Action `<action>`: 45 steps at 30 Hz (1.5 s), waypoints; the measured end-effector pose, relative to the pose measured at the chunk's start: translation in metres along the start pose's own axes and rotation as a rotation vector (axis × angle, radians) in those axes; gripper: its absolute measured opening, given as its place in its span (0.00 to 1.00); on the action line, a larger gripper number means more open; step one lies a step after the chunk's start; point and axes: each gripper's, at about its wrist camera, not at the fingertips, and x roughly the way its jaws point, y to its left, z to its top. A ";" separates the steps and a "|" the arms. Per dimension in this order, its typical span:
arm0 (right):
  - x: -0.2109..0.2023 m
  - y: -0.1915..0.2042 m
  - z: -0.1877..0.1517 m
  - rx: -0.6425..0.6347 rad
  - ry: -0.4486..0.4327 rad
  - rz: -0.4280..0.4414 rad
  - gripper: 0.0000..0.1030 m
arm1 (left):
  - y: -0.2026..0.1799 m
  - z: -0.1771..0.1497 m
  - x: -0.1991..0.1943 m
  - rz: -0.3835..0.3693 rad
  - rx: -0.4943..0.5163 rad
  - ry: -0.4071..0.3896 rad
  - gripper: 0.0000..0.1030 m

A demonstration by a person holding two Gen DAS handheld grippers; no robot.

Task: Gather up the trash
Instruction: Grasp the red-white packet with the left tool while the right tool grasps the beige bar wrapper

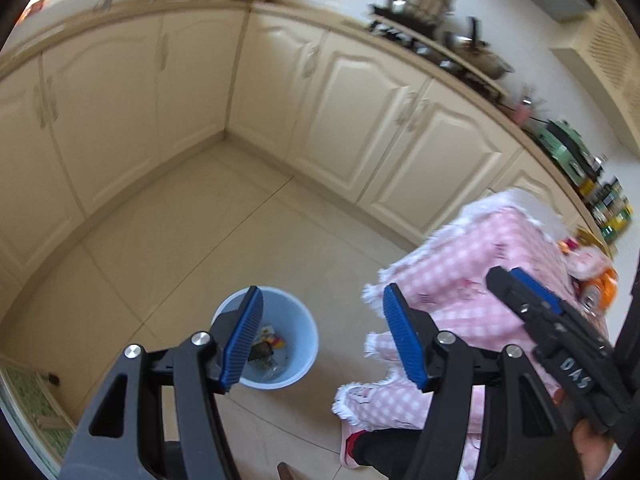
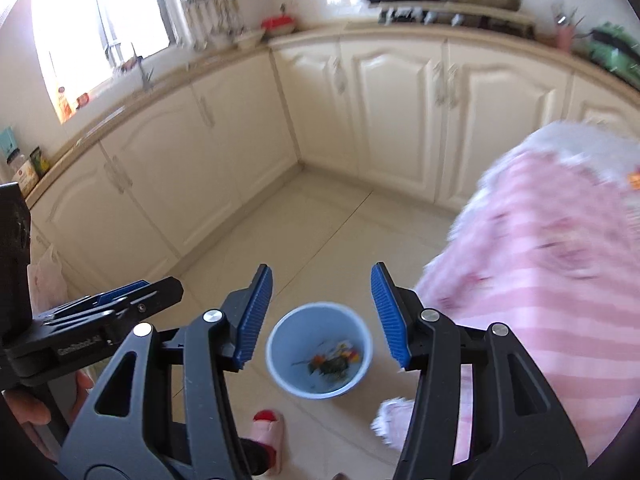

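A light blue trash bin (image 1: 298,332) stands on the tiled floor with scraps of trash (image 1: 266,350) at its bottom. It also shows in the right wrist view (image 2: 320,314), with the trash (image 2: 332,362) inside. My left gripper (image 1: 322,340) is open and empty, held above the floor by the bin. My right gripper (image 2: 322,312) is open and empty, high above the bin's mouth; it also shows in the left wrist view (image 1: 520,280). More trash, an orange can (image 1: 602,290) and wrappers (image 1: 586,260), lies on the table with the pink checked cloth (image 1: 480,256).
Cream cabinets (image 1: 120,120) line two walls and meet in a corner. Pots and bottles sit on the counter (image 1: 448,52). The pink-clothed table (image 2: 552,264) stands to the right of the bin. A foot in a pink slipper (image 2: 268,436) stands near the bin.
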 end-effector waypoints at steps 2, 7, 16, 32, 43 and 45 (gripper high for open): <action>-0.026 -0.011 0.000 0.010 -0.039 -0.030 0.50 | -0.029 0.000 -0.012 -0.039 0.049 -0.017 0.60; -0.098 -0.072 -0.008 0.081 -0.140 -0.147 0.53 | -0.116 -0.006 -0.023 -0.136 0.208 -0.026 0.61; -0.186 -0.208 -0.052 0.293 -0.183 -0.391 0.56 | -0.294 -0.049 0.001 -0.360 0.549 0.119 0.61; -0.200 -0.303 -0.096 0.481 -0.128 -0.438 0.60 | -0.430 -0.104 0.083 -0.227 0.897 0.194 0.61; -0.181 -0.312 -0.090 0.499 -0.079 -0.396 0.60 | -0.428 -0.092 0.092 -0.267 0.866 0.194 0.16; -0.179 -0.308 -0.086 0.492 -0.080 -0.388 0.60 | -0.417 -0.089 0.089 -0.303 0.824 0.206 0.15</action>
